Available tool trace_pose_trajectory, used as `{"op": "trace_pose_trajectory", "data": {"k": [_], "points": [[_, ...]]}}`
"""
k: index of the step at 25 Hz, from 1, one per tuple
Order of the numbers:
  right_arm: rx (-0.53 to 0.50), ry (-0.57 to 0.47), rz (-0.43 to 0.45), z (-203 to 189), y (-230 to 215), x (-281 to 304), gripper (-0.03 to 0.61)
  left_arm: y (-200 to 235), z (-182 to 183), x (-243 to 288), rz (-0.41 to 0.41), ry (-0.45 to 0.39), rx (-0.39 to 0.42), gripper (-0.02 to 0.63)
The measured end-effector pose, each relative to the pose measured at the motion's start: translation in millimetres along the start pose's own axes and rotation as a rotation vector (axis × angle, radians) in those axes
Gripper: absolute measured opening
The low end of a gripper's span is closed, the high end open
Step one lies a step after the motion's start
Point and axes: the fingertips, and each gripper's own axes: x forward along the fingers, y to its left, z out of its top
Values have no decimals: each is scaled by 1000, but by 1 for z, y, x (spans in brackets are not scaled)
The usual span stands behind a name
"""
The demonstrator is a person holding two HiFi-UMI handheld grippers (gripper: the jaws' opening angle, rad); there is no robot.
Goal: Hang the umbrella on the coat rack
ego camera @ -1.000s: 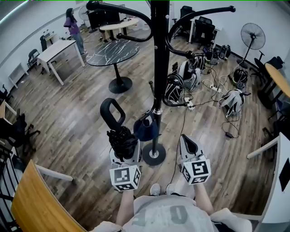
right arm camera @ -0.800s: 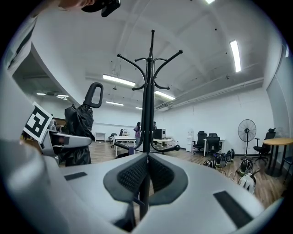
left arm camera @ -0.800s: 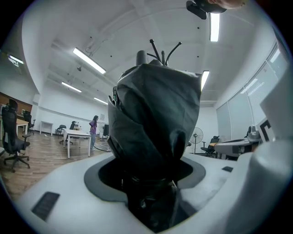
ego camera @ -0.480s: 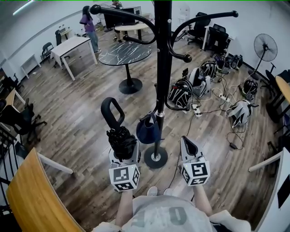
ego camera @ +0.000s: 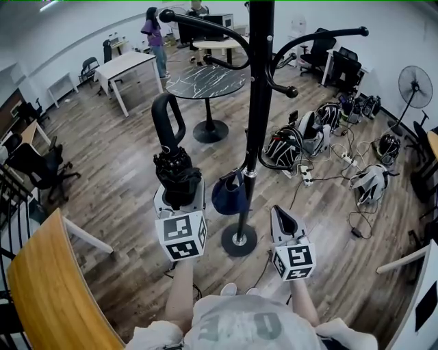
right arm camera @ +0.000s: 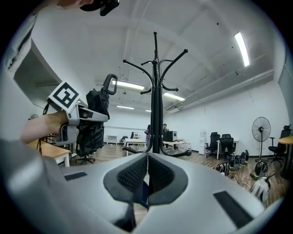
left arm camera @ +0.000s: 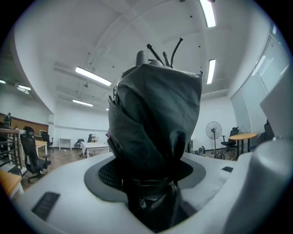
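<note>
Now the left claw (ego camera: 179, 199) clamps the folded umbrella (ego camera: 176, 171) upright, just left of the coat rack (ego camera: 259, 102); the right claw (ego camera: 283, 222) is pinched closed on nothing (idle, right of the rack). Aimed badly, the handle loop (ego camera: 168, 116) could glance off a hook (ego camera: 166, 14).

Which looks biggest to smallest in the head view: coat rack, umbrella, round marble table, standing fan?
1. coat rack, clearly largest.
2. umbrella and round marble table look about alike; the umbrella is nearer the camera, so unranked.
3. standing fan, smallest.
</note>
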Motion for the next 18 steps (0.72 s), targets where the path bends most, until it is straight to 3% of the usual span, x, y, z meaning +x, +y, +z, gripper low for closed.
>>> {"op": "trace_pose_trajectory", "data": {"k": [3,12,18], "points": [[1,-6,18,4,6,1,31,12,36,12,35,-33,43,296],[26,-6,18,6,12,-6,31,37,138,33,88,-136,40,296],[36,-3,24,3,18,-13,31,26,162,33,85,-154,116,296]]}}
